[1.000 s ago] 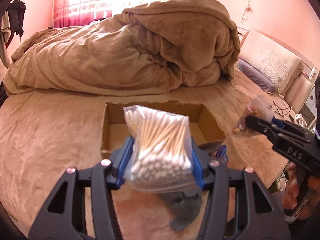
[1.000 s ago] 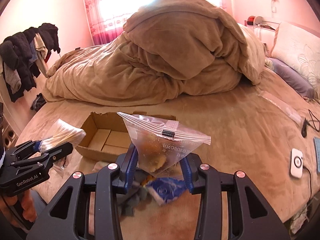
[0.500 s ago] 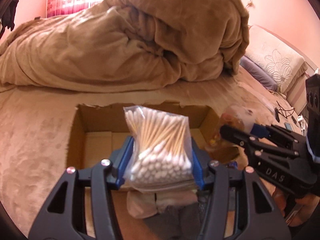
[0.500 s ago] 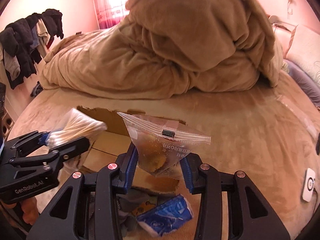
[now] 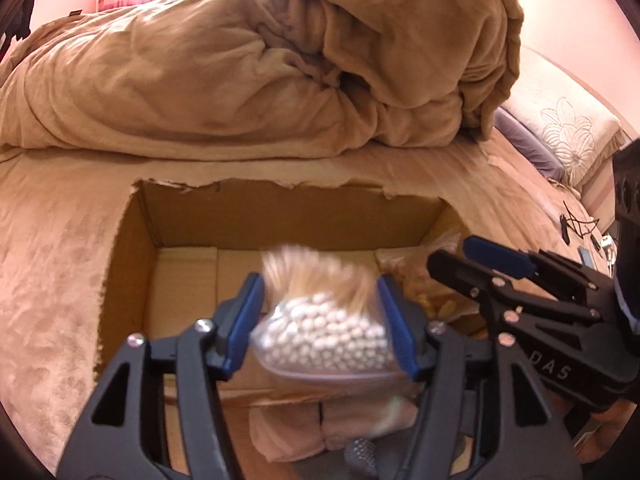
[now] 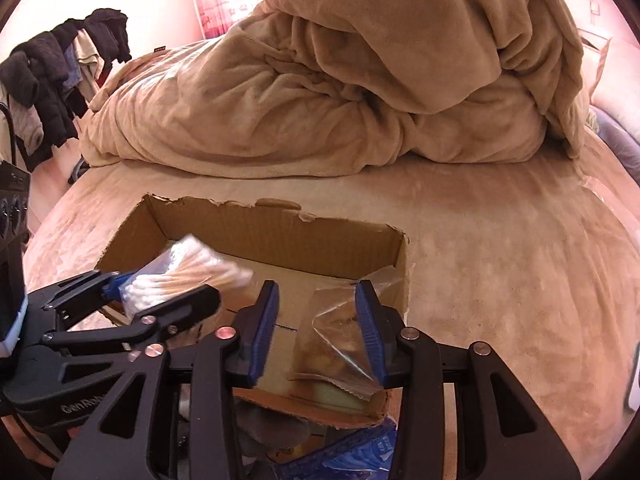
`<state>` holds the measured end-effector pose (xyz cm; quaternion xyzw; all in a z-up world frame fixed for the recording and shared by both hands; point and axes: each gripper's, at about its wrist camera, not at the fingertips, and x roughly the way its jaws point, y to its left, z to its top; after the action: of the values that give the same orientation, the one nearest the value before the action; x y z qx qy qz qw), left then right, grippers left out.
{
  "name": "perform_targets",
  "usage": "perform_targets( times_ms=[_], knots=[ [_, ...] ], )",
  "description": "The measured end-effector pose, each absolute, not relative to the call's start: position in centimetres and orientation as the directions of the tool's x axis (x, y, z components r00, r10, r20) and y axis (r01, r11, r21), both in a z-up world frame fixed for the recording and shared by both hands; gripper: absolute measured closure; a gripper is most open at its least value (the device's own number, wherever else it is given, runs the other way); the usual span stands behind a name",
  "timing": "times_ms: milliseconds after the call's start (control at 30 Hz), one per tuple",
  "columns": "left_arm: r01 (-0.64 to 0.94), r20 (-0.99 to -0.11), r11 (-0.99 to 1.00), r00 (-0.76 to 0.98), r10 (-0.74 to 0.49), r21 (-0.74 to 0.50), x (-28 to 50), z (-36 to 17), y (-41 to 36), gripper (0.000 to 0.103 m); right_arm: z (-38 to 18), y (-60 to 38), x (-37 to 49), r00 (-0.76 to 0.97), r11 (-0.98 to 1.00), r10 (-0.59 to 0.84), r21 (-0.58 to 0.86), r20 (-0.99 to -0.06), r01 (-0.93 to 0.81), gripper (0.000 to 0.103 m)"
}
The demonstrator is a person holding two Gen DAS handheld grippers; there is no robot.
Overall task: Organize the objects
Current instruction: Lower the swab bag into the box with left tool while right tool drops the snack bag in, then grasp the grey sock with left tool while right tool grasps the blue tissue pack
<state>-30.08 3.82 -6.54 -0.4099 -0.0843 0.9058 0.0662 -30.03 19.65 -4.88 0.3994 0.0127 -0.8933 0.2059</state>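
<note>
Since a second ago I have brought both tongs forward over the cardboard box [image 5: 192, 216], and both bags now sit lower, down among its walls. My right gripper [image 6: 316, 332] stands with its jaws apart, the zip bag of snacks [image 6: 336, 344] loose between them in the box's right near corner; whether one pad touches it I cannot tell. My left gripper [image 5: 320, 312] looks spread too, and the bag of cotton swabs [image 5: 324, 332] blurs between the blue pads, so I judge it is slipping out, though I cannot tell for sure.

The risk I see: the swab bag hangs near the box's front edge, and could catch that wall and fall outside onto the clutter below. The two grippers are also close and could knock together.

The swab bag is clear, soft, packed with white-tipped wooden sticks. The brown duvet [image 6: 360, 80] is heaped behind.
</note>
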Motion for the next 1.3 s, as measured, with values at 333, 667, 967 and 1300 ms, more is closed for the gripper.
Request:
perform_targets(
  times_ms=[333, 667, 967, 1300],
  knots=[
    [-0.033, -0.683, -0.977, -0.71, 0.171, -0.21, -26.5, -2.6, 2.3, 0.025, -3.1, 21.1, -28.8, -0.639, -0.933, -0.328, 0.134, -0.696, 0.333, 0.038],
    [-0.059, -0.623, -0.974, -0.759, 0.187, -0.22, -20.2, 2.3, 2.2, 0.016, 2.0, 23.0, -22.9, -0.707, -0.944, -0.311, 0.122, -0.635, 0.305, 0.038],
    [-0.033, -0.615, -0.971, -0.769, 0.176, -0.237, -14.1, 2.5, 2.1, 0.007, 3.3, 24.2, -16.9, -0.721, -0.945, -0.307, 0.11, -0.621, 0.307, 0.037],
    [-0.025, -0.627, -0.962, -0.754, 0.196, -0.27, -9.5, -0.3, 2.8, 0.007, 1.3, 25.5, -11.0, -0.72, -0.95, -0.292, 0.103, -0.63, 0.295, 0.037]
  ],
)
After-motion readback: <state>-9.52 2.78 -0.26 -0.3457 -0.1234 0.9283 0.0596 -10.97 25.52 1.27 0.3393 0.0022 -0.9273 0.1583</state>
